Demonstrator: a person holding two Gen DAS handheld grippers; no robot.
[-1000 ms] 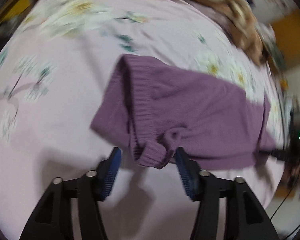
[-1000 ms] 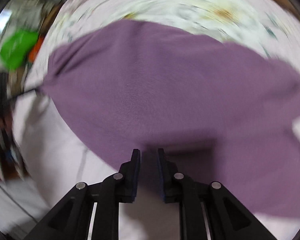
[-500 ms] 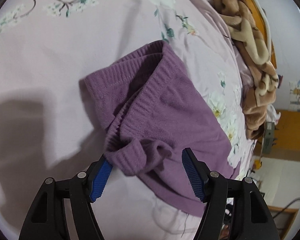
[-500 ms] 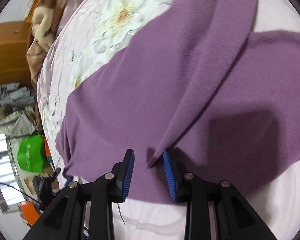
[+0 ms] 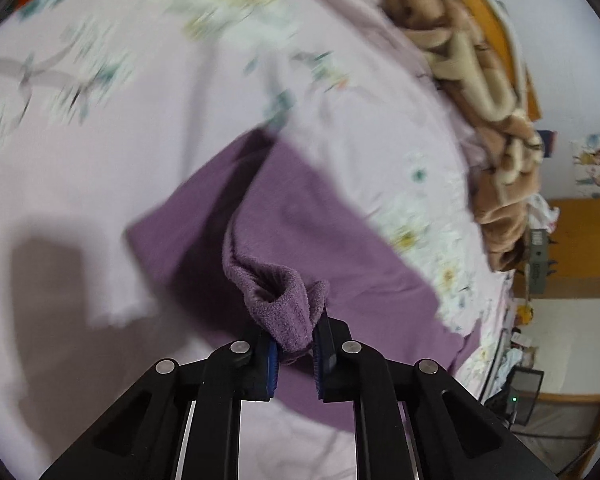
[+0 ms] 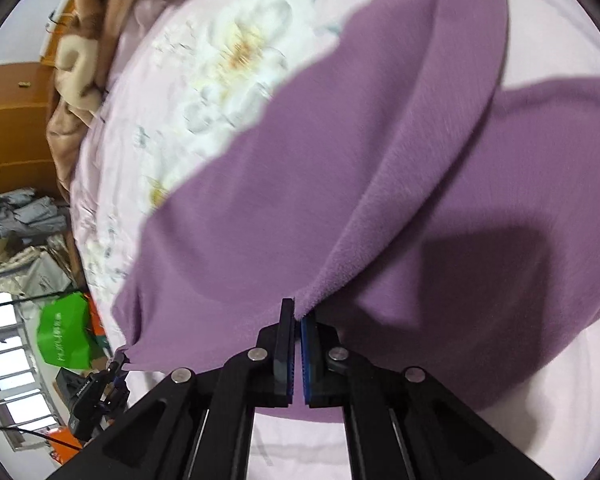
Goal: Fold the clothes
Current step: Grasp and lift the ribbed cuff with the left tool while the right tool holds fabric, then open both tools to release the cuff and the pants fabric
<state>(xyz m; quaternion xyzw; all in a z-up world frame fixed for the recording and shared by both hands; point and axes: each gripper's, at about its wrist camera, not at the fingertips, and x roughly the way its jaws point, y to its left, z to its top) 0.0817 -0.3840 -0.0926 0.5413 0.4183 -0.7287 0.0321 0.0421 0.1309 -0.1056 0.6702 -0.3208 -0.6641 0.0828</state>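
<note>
Now both claws have closed: the left claw (image 5: 294,354) pinches the purple sweater's (image 5: 320,236) cuff, the right claw (image 6: 297,354) its edge, lifting it off the bed (image 5: 100,160) to fold.

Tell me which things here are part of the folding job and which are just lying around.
Part of the job:
- purple knitted sweater, spread on the pink floral bedsheet
- left gripper, clamped on the sweater's ribbed edge
- right gripper, shut on another sweater edge

Just lying about:
- brown and cream fleece blanket, bunched along the bed's far side
- green plastic bag, off the bed
</note>
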